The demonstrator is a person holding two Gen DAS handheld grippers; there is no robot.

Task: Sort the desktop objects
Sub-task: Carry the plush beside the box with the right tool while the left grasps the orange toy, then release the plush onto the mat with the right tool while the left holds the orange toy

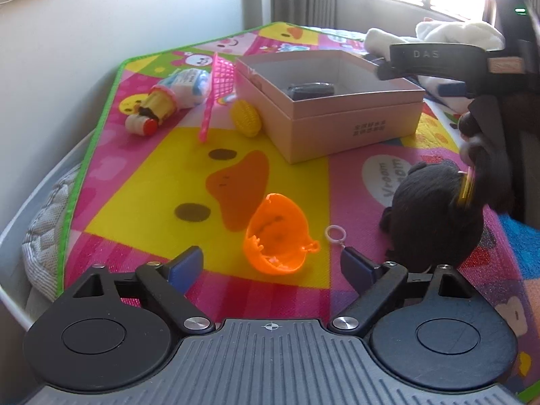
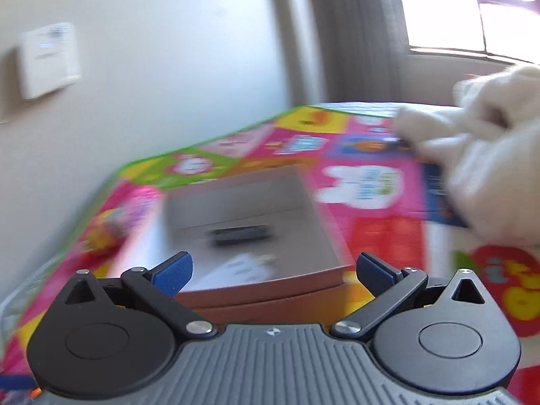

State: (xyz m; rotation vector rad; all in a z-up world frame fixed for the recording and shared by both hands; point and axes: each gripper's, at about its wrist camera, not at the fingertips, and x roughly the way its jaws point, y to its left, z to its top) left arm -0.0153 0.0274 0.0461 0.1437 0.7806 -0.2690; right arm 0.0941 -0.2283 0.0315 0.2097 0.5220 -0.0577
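Bright cartoon-printed play mat (image 1: 287, 182), pink and yellow with a green border, covers the surface beside a pale wall and a sunlit window.

Nearest in the left wrist view, the left gripper (image 1: 270, 263) stands wide open with nothing between its blue pads; the orange translucent plastic half-shell (image 1: 275, 236) lies on the mat just ahead of the fingertips, hollow side up, with a small white key ring (image 1: 334, 233) close beside it. To its right sits a black plush toy (image 1: 435, 212). Farther off stands the open pink cardboard box (image 1: 351, 125), a dark flat object (image 1: 312, 89) already inside. Left of the box lie a yellow toy corn cob (image 1: 245, 118), a pink plastic net scoop (image 1: 216, 91) and a yellow-and-white toy bottle (image 1: 158, 108). White plush (image 1: 438, 35) rests at the far edge.

The right gripper (image 2: 273, 268), in its own blurred view, hovers over the box, spread wide and empty.

The shell looks like the next pick. It is thin and curved, so I would close across one rim wall rather than the whole bowl, squeeze gently, and lift clear before heading for the box.

Count: one box, one shell, one ring, one corn cob, one scoop, one bottle, one black plush.
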